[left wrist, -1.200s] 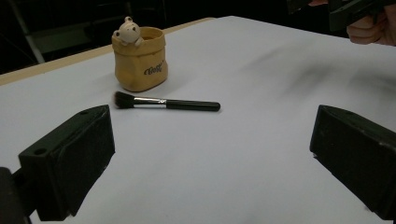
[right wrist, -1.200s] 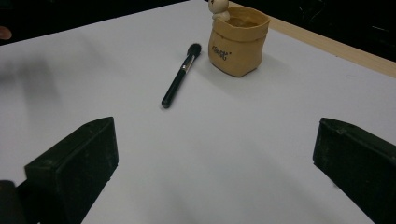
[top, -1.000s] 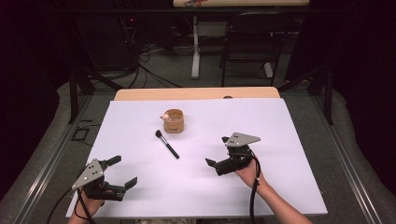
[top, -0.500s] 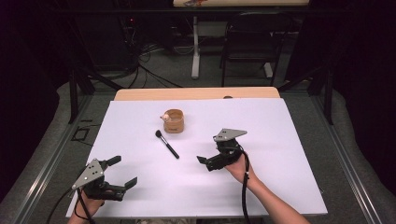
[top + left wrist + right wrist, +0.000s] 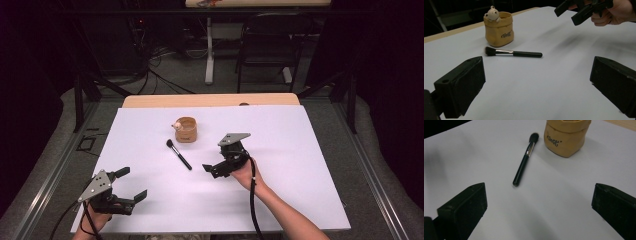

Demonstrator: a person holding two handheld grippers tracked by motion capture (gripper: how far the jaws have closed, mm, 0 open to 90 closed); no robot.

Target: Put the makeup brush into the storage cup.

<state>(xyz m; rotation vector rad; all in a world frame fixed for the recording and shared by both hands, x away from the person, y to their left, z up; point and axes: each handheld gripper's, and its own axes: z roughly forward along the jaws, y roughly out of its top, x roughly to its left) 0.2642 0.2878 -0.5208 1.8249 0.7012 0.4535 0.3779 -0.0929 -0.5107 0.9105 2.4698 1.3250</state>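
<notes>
Your right gripper (image 5: 216, 166), jaws spread and empty, hovers beside the makeup brush (image 5: 179, 154) lying mid-desk near the tan pouch (image 5: 186, 129). Likely next: straddle the handle, then close. Your left gripper (image 5: 131, 183) rests released near the front-left corner.

A black chair (image 5: 270, 45) stands beyond the white table (image 5: 310, 150).

My high view looks forward and down over the whole white table (image 5: 300, 200). My left gripper view sits low, facing across it. My right gripper view tilts down, closer in. Both share the makeup brush (image 5: 512, 53) and tan pouch (image 5: 566, 137).
</notes>
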